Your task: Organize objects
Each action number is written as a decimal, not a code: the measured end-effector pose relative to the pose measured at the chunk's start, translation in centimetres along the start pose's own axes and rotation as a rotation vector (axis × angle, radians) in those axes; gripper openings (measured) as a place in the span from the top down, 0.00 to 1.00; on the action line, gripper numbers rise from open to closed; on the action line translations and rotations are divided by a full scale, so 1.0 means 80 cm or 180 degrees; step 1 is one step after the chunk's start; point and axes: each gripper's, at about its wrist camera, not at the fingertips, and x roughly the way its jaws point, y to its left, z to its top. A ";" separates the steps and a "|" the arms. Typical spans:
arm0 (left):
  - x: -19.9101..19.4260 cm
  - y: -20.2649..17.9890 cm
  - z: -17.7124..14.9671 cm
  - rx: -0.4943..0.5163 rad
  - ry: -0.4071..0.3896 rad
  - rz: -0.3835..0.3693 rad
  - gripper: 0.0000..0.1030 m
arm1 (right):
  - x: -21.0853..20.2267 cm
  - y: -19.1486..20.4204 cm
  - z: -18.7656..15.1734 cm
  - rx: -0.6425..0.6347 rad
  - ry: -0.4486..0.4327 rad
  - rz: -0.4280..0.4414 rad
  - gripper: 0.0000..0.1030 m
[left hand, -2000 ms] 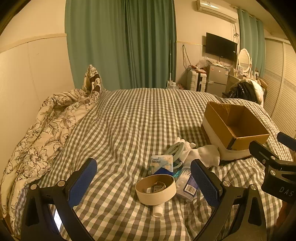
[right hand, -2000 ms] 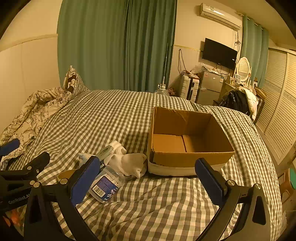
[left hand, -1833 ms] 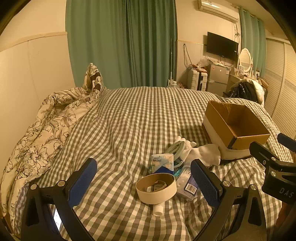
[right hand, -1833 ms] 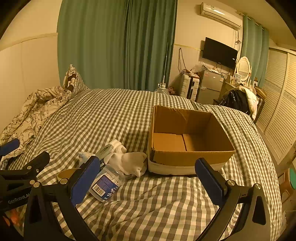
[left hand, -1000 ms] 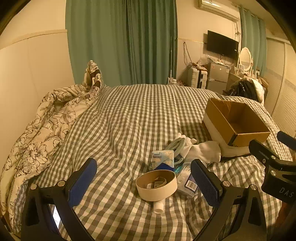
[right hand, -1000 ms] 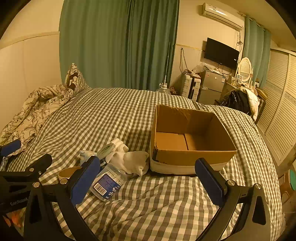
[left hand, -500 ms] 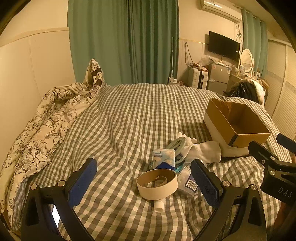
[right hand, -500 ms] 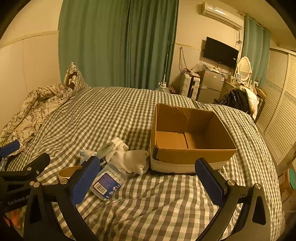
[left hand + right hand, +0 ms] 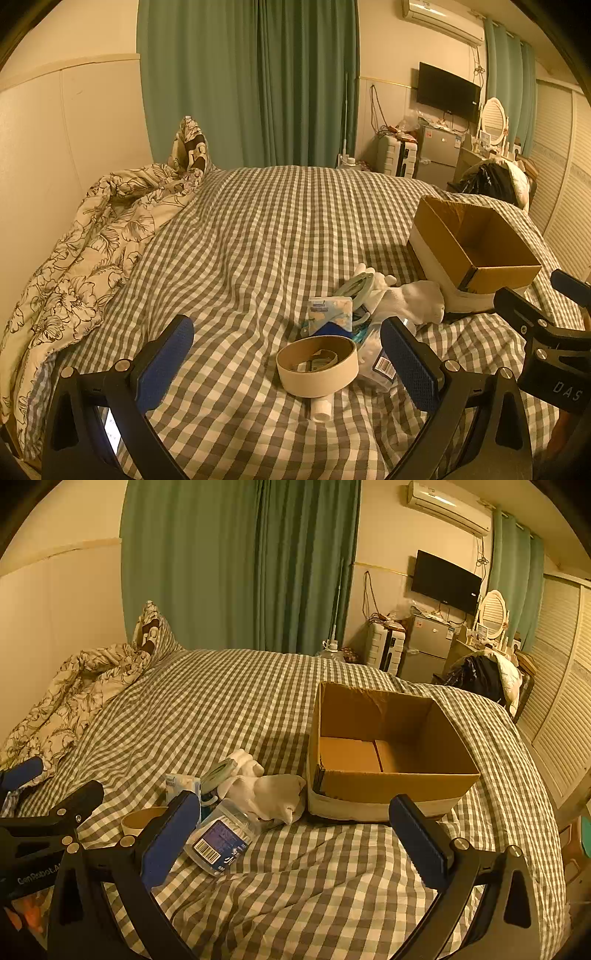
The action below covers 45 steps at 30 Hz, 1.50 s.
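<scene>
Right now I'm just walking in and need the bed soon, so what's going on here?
A person is tidying loose items on the checked bedspread using two handheld grippers. Both the left gripper and the right gripper are open and hold nothing. A small pile sits untouched: a tape roll, a tissue pack, white socks and a plastic tub with a barcode label. The cardboard box beside the pile is empty, so sorting hasn't started.

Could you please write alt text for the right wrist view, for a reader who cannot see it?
An open right claw hovers over a checked bed, facing an empty cardboard box. Left of the box lie white socks, a clear packet with a barcode label and a tape roll, with the left claw at the edge.
</scene>
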 end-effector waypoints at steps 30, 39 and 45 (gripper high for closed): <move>0.136 -0.002 -0.045 -0.0016 0.1220 -0.0443 0.00 | 0.090 0.004 -0.023 0.0114 0.0716 0.0055 0.00; 0.174 -0.004 -0.049 -0.0080 0.1467 -0.0793 0.15 | 0.117 0.009 -0.027 0.0147 0.0927 0.0067 0.00; 0.132 0.026 -0.034 -0.0024 0.1010 -0.0406 0.15 | 0.130 0.020 -0.027 0.0107 0.1039 0.0069 0.00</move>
